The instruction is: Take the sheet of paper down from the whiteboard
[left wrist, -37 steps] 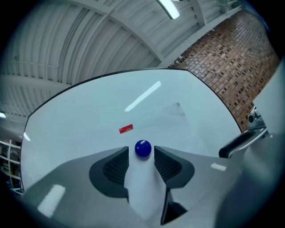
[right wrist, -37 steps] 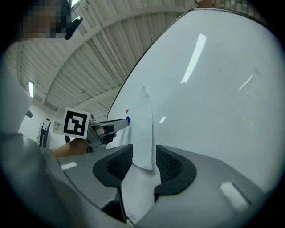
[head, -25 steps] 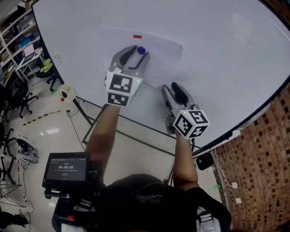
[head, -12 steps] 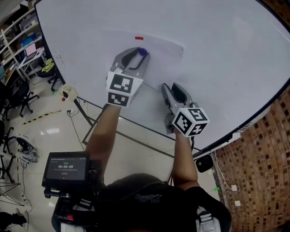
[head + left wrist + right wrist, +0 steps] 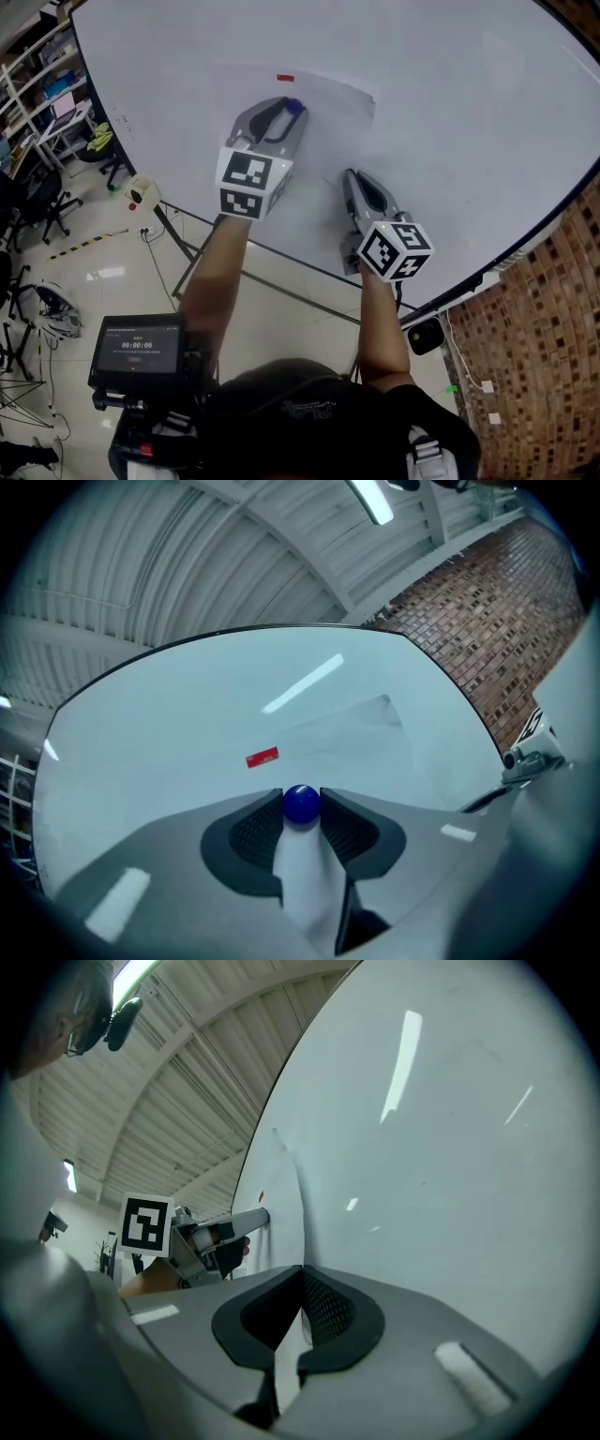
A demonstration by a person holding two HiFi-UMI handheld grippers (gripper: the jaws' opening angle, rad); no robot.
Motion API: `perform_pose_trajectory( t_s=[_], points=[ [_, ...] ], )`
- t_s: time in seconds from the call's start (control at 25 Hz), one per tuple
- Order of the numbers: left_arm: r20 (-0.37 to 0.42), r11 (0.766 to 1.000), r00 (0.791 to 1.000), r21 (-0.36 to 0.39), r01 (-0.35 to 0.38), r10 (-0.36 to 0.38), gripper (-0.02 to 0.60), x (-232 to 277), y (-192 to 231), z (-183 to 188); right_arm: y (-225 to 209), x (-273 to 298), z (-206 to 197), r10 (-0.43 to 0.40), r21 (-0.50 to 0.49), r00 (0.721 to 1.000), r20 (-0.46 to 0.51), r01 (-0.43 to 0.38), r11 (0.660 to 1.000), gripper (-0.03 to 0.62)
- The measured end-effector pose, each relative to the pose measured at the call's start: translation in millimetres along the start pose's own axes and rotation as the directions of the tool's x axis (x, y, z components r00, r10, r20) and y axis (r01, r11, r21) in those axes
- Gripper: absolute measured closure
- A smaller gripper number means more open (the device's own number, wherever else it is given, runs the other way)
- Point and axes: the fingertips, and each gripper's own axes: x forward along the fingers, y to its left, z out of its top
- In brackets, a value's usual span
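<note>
The whiteboard [image 5: 450, 84] filled most of the head view, and the sheet of paper [image 5: 328, 127] lay flat on it, up near its top edge. The left gripper [image 5: 289, 111] was at the upper part of the sheet. Its jaws had just been closing and now pressed from both sides on the blue magnet [image 5: 301, 803], with only that narrow gap between them. The right gripper [image 5: 350, 176] was lower, at the right side edge of the sheet, with its jaws fully together on the thin paper. The red magnet [image 5: 262, 757], the smallest thing, sat untouched just above the blue one.

The main danger seemed to be that red magnet. If the right gripper pulled the sheet away while it was pinned there, the paper could tear at the top or slide out of the jaws. The blue magnet was round and smooth, so it could also slip from the jaws and drop to the floor.

Only the head view showed both grippers and the whole sheet together. Only the left gripper view showed the pads touching the blue magnet. Only the right gripper view showed the paper edge lifted a little off the board and passing between the closed jaws, with the left gripper at the board beyond it
</note>
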Motion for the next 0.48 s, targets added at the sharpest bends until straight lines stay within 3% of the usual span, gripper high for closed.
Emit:
perform_pose_trajectory(
  t_s=[0.48],
  points=[
    [-0.012,0.999,1.000,-0.040,-0.006,0.006,0.457,1.5,2.3,-6.0,0.8,-0.3,-2.1,-0.019,0.023,1.000,0.016,0.018,1.000,0.581]
  ],
)
